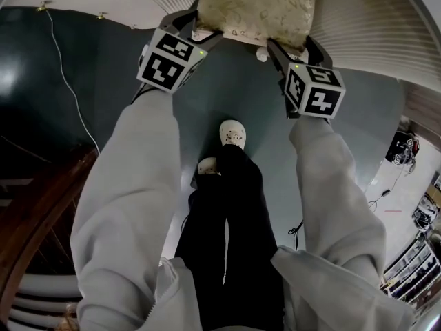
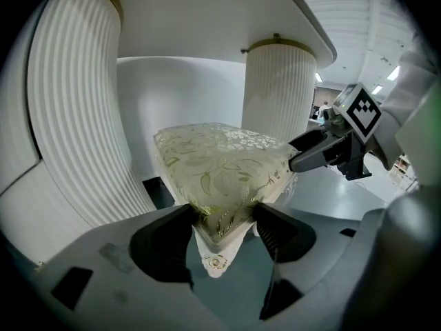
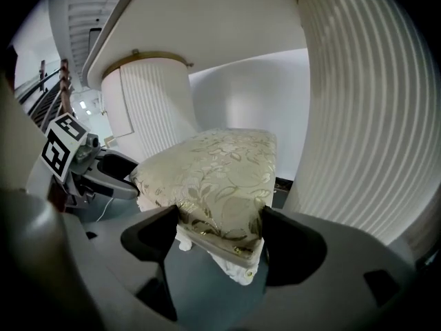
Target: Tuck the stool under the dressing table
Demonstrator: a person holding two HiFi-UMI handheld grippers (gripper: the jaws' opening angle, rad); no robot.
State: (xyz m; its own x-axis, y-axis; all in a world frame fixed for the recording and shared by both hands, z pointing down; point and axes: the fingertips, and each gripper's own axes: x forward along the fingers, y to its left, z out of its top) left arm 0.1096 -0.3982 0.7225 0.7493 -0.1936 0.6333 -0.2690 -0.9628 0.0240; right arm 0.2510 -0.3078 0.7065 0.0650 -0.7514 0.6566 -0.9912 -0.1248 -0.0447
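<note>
The stool (image 1: 258,5) has a gold floral cushion and a white carved frame. It stands at the top of the head view, between the dressing table's (image 1: 362,29) white fluted pedestals. My left gripper (image 1: 198,34) is shut on its near left corner, and my right gripper (image 1: 281,47) is shut on its near right corner. In the left gripper view the pads of that gripper (image 2: 222,229) press both sides of the cushion corner (image 2: 220,164), with a pedestal (image 2: 69,116) close on the left. The right gripper (image 3: 219,229) clamps the other corner (image 3: 213,174) the same way.
My legs and white shoes (image 1: 233,133) stand on the dark teal floor behind the stool. A white cable (image 1: 65,67) trails over the floor at left. Dark wooden steps (image 1: 34,205) are at lower left, and clutter (image 1: 413,219) lies at the right edge.
</note>
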